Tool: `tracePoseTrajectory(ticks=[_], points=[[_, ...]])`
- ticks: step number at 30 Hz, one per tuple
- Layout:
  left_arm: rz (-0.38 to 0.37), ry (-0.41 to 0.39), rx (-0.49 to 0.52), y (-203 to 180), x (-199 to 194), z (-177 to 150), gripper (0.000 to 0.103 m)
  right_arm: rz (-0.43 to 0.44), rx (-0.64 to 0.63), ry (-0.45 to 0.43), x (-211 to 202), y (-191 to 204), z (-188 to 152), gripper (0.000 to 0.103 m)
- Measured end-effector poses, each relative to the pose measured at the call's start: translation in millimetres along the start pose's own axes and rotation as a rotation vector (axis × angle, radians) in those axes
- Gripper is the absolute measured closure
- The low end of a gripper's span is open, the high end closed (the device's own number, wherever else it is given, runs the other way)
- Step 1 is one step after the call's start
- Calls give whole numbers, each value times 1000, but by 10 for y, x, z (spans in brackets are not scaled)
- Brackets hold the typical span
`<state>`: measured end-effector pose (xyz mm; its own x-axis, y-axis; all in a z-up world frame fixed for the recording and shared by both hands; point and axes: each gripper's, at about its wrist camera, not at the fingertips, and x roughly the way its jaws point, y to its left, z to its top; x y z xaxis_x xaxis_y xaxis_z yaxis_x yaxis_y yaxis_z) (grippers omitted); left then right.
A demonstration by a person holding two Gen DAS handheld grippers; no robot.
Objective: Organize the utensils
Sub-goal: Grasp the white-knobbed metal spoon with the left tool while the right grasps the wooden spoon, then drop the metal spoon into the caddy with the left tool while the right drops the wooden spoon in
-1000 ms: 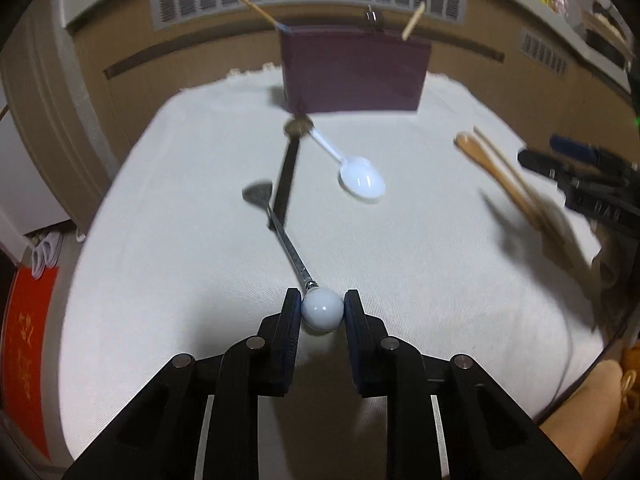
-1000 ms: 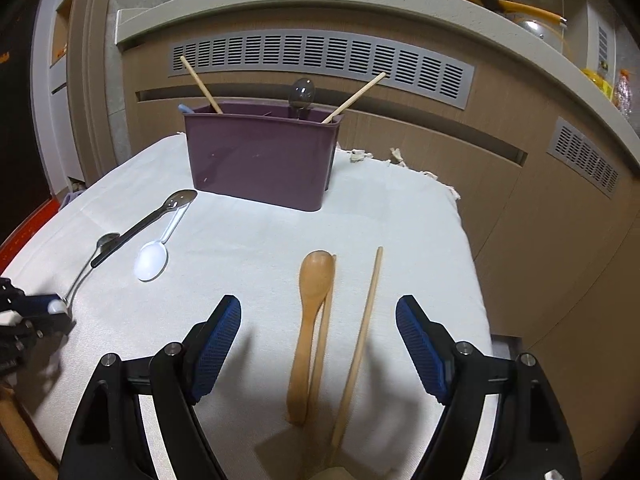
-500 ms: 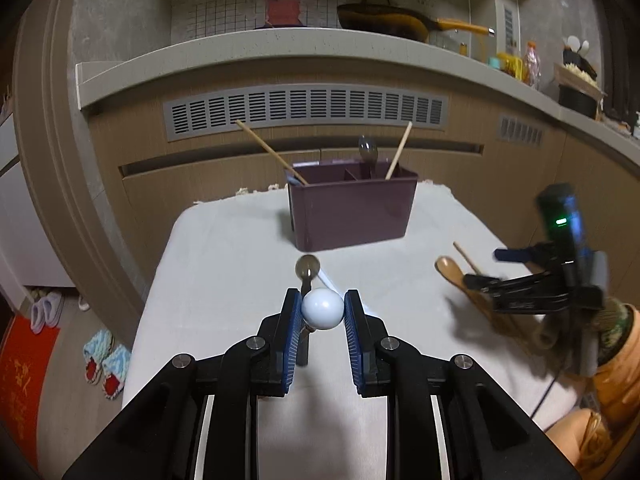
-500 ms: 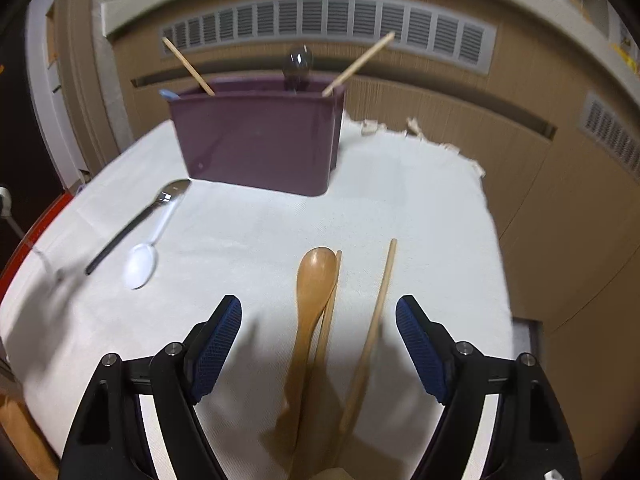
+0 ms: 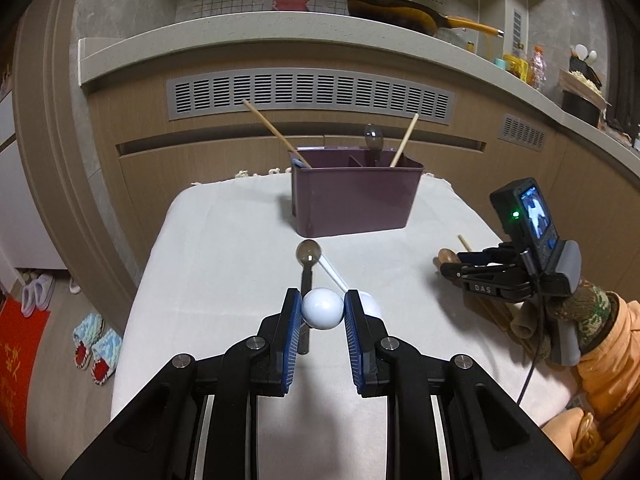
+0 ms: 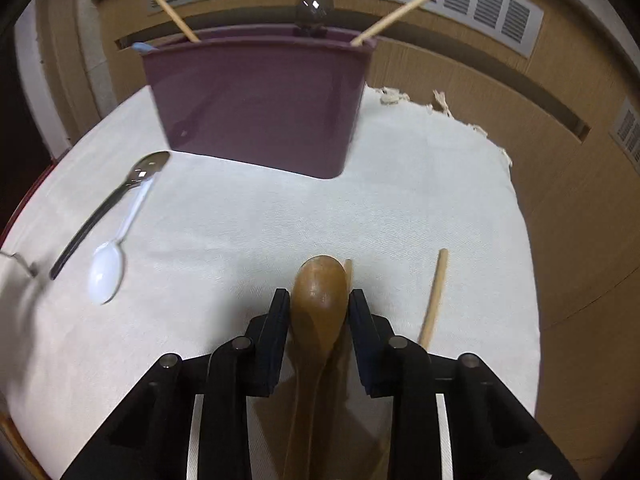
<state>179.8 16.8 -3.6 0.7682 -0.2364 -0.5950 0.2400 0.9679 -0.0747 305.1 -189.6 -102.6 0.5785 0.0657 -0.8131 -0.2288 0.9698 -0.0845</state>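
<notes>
My left gripper (image 5: 322, 314) is shut on the white ball end (image 5: 322, 314) of a metal spoon and holds it above the white cloth; the rest of that spoon is hidden. My right gripper (image 6: 319, 300) is closed around the bowl of the wooden spoon (image 6: 320, 294) lying on the cloth, and it also shows in the left wrist view (image 5: 454, 266). The purple utensil holder (image 6: 260, 100) stands at the back with chopsticks and a spoon in it. A black-handled metal spoon (image 6: 116, 196) and a white plastic spoon (image 6: 108, 264) lie at the left.
Two wooden chopsticks (image 6: 434, 294) lie beside the wooden spoon. The cloth-covered table (image 5: 224, 248) ends near a wooden counter front with vents (image 5: 308, 92). Slippers (image 5: 92, 344) lie on the floor at the left.
My left gripper lifted the ball-ended spoon off the cloth and levelled out. My right gripper moved down and forward and closed from wide open onto the wooden spoon's bowl.
</notes>
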Motion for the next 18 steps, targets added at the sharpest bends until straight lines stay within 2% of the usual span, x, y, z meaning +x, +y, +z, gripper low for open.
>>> tracePoseTrajectory(ticks=[12,15,18], points=[[-67,-30,21,-159,-180,95,80,73,-10,-177,-1015,51,-195,75],[-138,-47,-13,-168,-263,313,80,136,4,-240,-1329,86,-88,75],[-208,-120,-46,-167,-428,671,80,158,-9,-369,-1773,123,150,75]])
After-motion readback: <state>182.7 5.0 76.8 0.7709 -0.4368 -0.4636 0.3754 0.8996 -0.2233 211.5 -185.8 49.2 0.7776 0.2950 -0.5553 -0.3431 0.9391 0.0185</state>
